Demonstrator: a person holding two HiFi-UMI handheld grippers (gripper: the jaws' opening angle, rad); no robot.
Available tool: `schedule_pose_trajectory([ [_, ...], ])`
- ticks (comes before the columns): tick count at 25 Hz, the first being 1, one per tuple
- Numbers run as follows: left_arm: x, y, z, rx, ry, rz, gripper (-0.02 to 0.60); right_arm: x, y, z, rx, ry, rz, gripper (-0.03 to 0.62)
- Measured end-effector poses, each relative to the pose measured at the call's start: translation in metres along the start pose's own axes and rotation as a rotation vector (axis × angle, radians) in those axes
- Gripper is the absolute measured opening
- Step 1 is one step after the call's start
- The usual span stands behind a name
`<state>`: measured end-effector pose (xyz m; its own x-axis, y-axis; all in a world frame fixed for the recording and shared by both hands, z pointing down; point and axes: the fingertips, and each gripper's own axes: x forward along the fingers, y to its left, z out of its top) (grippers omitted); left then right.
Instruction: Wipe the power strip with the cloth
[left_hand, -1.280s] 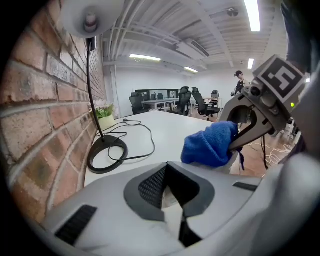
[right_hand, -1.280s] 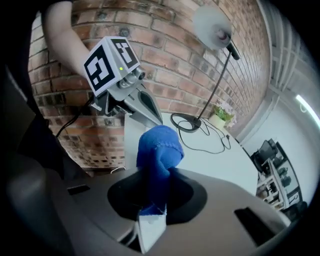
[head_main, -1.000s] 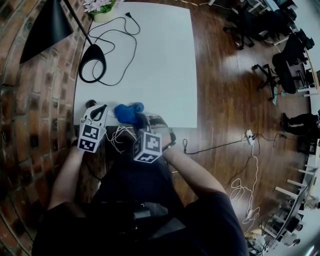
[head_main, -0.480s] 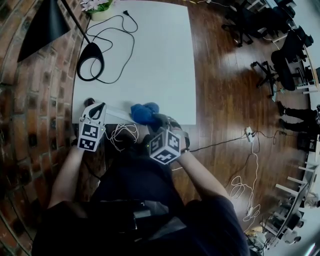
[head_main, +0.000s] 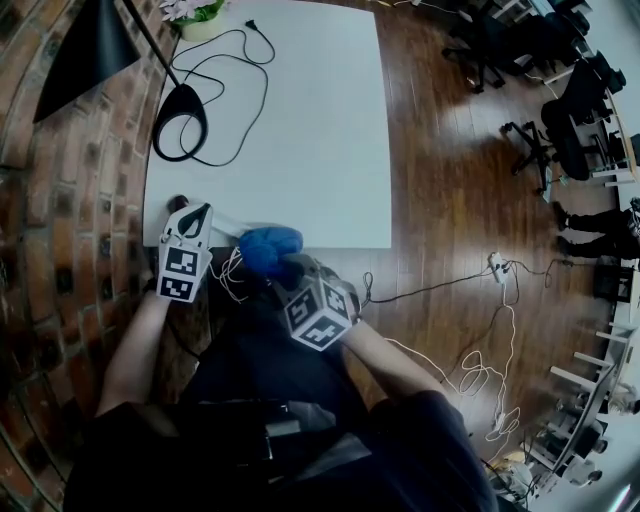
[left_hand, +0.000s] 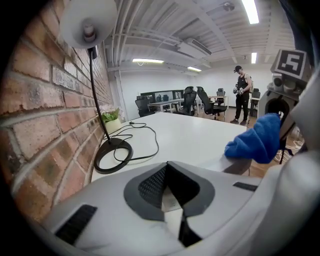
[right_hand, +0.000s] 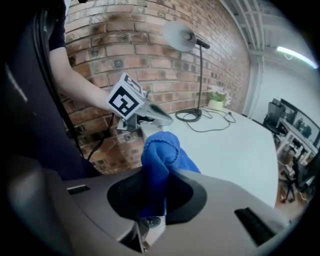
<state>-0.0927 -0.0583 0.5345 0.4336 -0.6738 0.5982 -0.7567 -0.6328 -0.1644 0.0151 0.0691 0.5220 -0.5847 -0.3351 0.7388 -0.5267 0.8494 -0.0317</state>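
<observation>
1. Since the frame half a second ago, the blue cloth (head_main: 268, 247) slides back leftward along the lower edge of the counter (head_main: 300, 120), toward the left claw (head_main: 195, 214).
2. Right claw (head_main: 287, 270) is clamped on a bunched fold, so the loose part can rub the power strip (head_main: 226, 222) at lower left.
3. Left claw, jaws together, sits at the strip's left end, probably steadying it.
</observation>
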Motion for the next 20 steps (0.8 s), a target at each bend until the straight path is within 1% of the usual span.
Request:
schedule_pose_trajectory([
  [2,0.000,-0.001,0.001,0.005,-0.007,0.006,0.011,0.010,0.008,0.001,-0.026,0.015,0.035,0.051],
  [3,0.001,-0.001,0.001,-0.002,-0.012,0.010,0.011,0.015,0.008,0.003,-0.047,0.021,0.025,0.052],
  [6,0.005,0.001,0.002,-0.062,-0.019,0.009,0.011,0.026,-0.002,0.007,-0.152,0.034,-0.062,0.051],
  [7,0.005,0.000,0.003,-0.069,-0.017,0.005,0.011,0.027,-0.003,0.007,-0.169,0.037,-0.073,0.052],
  [10,0.005,-0.001,0.004,-0.039,-0.025,0.002,0.011,0.026,-0.002,0.009,-0.141,0.022,-0.059,0.051],
  [13,0.003,0.009,0.005,0.002,-0.028,-0.008,0.011,0.026,-0.006,0.007,-0.177,0.025,-0.079,0.051],
  [14,0.003,0.012,0.005,0.033,-0.009,-0.035,0.013,0.027,-0.006,0.007,-0.191,0.029,-0.077,0.051],
  [15,0.003,0.011,0.004,0.076,0.018,-0.079,0.012,0.026,-0.005,0.007,-0.212,0.033,-0.074,0.051],
  [16,0.004,0.008,0.004,0.127,0.052,-0.132,0.035,0.026,-0.003,0.006,-0.240,0.037,-0.074,0.051],
  [18,0.009,0.001,0.001,0.228,0.133,-0.236,0.137,0.026,-0.002,0.001,-0.271,0.046,-0.079,0.051],
  [19,0.012,-0.002,-0.002,0.257,0.179,-0.286,0.172,0.028,-0.003,-0.001,-0.261,0.049,-0.078,0.051],
  [20,0.016,-0.004,-0.006,0.261,0.222,-0.339,0.203,0.029,-0.005,-0.002,-0.237,0.048,-0.078,0.051],
])
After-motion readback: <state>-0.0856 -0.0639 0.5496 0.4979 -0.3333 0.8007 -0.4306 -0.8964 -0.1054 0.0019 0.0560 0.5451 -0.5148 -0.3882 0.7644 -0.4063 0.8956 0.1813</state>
